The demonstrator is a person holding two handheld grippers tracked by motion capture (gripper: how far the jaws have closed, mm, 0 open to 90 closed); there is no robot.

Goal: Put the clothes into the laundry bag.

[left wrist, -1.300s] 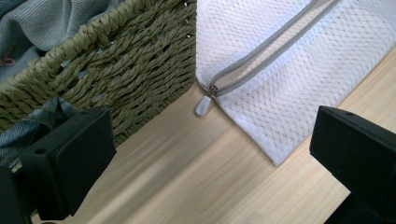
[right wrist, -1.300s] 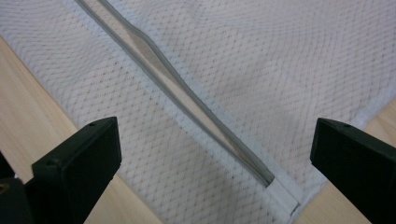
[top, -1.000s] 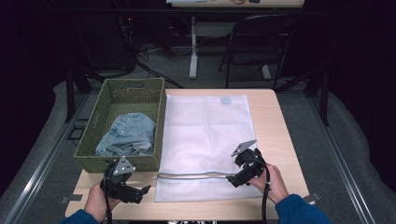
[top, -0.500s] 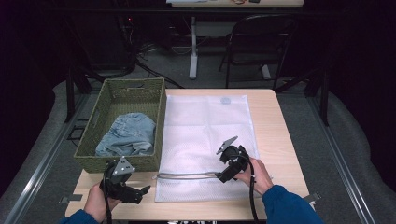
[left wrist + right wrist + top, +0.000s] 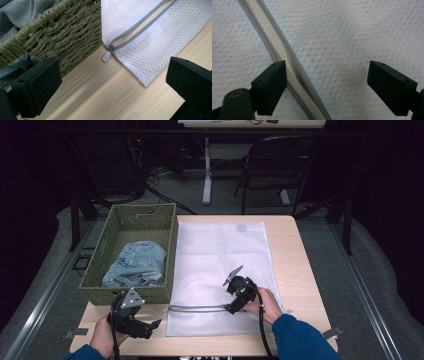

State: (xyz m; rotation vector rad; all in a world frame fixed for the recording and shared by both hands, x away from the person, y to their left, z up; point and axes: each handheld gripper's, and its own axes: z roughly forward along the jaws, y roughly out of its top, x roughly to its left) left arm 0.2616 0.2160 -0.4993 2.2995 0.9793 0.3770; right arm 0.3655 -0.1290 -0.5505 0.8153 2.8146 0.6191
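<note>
Lying flat on the counter (image 5: 300,265), the mesh laundry bag (image 5: 220,255) has its zipper (image 5: 197,308) open. The right gripper (image 5: 231,309), fingers closing, straddles the zipper edge ungripped; the left gripper (image 5: 155,325) waits open. Jeans (image 5: 132,265) remain in the basket (image 5: 172,235).

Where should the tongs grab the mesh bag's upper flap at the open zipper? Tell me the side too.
Pinch the mesh bag by its far zipper edge, coming from above. The zipper gapes there and that edge lies raised between the right tongs; jaws open, closing.
</note>
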